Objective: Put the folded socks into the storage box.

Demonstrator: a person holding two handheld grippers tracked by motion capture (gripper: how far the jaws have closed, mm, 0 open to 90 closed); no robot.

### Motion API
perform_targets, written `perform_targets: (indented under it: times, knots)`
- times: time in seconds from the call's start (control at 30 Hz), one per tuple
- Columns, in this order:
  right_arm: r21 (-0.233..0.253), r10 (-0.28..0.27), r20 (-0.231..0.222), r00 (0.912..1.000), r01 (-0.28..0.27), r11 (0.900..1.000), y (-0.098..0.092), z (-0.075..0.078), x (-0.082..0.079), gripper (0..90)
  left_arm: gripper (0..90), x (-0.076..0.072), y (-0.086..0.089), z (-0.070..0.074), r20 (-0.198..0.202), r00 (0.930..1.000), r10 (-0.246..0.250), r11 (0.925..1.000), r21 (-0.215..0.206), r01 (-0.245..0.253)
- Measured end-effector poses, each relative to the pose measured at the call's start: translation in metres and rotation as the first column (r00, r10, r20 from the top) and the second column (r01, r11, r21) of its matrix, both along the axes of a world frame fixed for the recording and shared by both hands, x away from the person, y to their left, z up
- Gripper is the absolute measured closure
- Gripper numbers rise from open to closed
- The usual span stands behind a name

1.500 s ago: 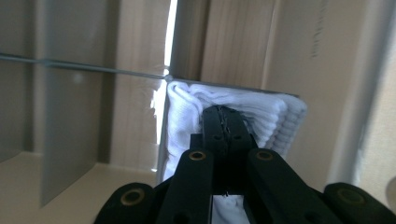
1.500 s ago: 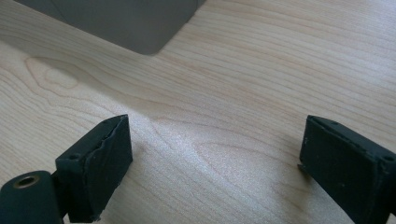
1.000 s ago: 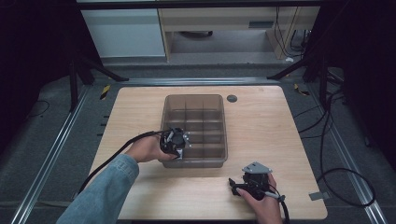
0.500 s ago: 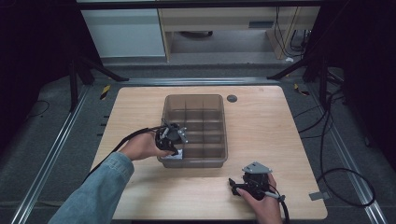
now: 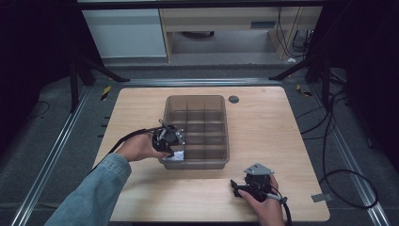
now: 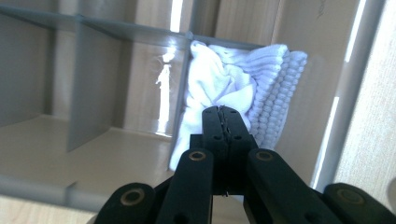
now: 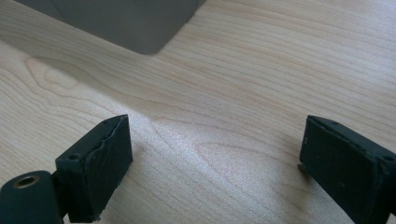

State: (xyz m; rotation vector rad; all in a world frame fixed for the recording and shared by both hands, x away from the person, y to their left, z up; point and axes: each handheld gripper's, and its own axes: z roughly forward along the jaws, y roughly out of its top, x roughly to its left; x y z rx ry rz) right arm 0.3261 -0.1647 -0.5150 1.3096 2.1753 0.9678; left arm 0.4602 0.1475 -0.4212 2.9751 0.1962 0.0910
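Observation:
A smoky clear compartment box (image 5: 195,97) stands in the middle of the wooden table. A crumpled white cloth (image 5: 175,156) lies in its near left compartment. My left gripper (image 5: 171,149) hangs over that corner, pointing down. In the left gripper view the jaws of the left gripper (image 6: 223,110) are shut tight just above the white cloth (image 6: 229,88), with nothing seen between them. My right gripper (image 5: 234,188) rests low on the table near the front edge, and the right gripper (image 7: 217,135) is open over bare wood.
The other compartments (image 6: 88,79) of the box look empty. A corner of the box (image 7: 116,18) shows ahead of the right gripper. A dark round grommet (image 5: 234,99) sits in the table behind the box. Cables trail from both grippers.
The left hand and gripper have shifted slightly left and back at the box's near left corner. The white cloth now shows in that compartment. The right gripper has not moved.

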Motion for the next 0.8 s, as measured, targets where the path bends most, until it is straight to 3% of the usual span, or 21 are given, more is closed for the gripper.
perform_targets:
  times: [0.33,0.5,0.7,0.8]
  knots:
    - [0.0,0.0,0.0,1.0,0.0,1.0,0.0,0.0,0.0,9.5,89.8,0.004,-0.002,-0.011,-0.017,0.9998,0.009,0.9999,0.013,-0.009]
    - [0.0,0.0,0.0,1.0,0.0,1.0,0.0,0.0,0.0,9.5,89.8,0.005,-0.001,-0.014,-0.024,0.9996,0.018,0.9998,-0.001,-0.018]
    - [0.0,0.0,0.0,1.0,0.0,1.0,0.0,0.0,0.0,9.5,89.7,0.004,0.0,-0.009,-0.023,0.9996,0.016,0.9998,-0.008,-0.016]
    - [0.0,0.001,0.0,1.0,-0.001,1.0,0.0,0.0,0.0,9.5,89.4,0.003,0.004,-0.001,-0.018,0.9996,0.019,0.9992,-0.034,-0.02]
